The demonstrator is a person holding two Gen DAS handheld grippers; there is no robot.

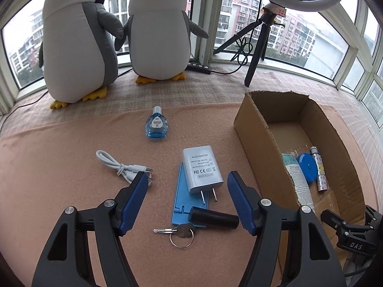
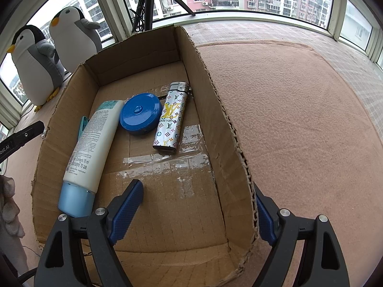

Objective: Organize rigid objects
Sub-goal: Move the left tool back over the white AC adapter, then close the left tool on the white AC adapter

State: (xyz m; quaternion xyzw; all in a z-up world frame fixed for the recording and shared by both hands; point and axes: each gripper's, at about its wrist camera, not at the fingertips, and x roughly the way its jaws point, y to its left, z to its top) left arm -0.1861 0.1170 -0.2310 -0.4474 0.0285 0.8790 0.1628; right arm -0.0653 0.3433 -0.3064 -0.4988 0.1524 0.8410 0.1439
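My left gripper [image 1: 187, 177] stands open just above the pink cloth. Between its blue pads lie a white AC adapter [image 1: 202, 167] resting on a blue phone stand [image 1: 179, 191], a black cylinder [image 1: 214, 217] and keys on a ring [image 1: 178, 232]. None of them touches a pad. A white USB cable [image 1: 119, 165] sits beside the left pad, and a blue eye-drop bottle [image 1: 156, 126] stands farther off. My right gripper [image 2: 196, 189] is open astride the right wall of the cardboard box [image 2: 215, 95], one finger inside and one outside. The box holds a white tube [image 2: 95, 138], a blue tape measure [image 2: 140, 113] and a patterned lighter [image 2: 170, 119].
Two plush penguins [image 1: 76, 43] and a ring-light tripod [image 1: 258, 47] stand by the curved window at the back. The box [image 1: 258, 131] is to the right of the loose items. A teal clip [image 2: 83, 124] lies against the tube. Pink cloth [image 2: 299, 119] spreads right of the box.
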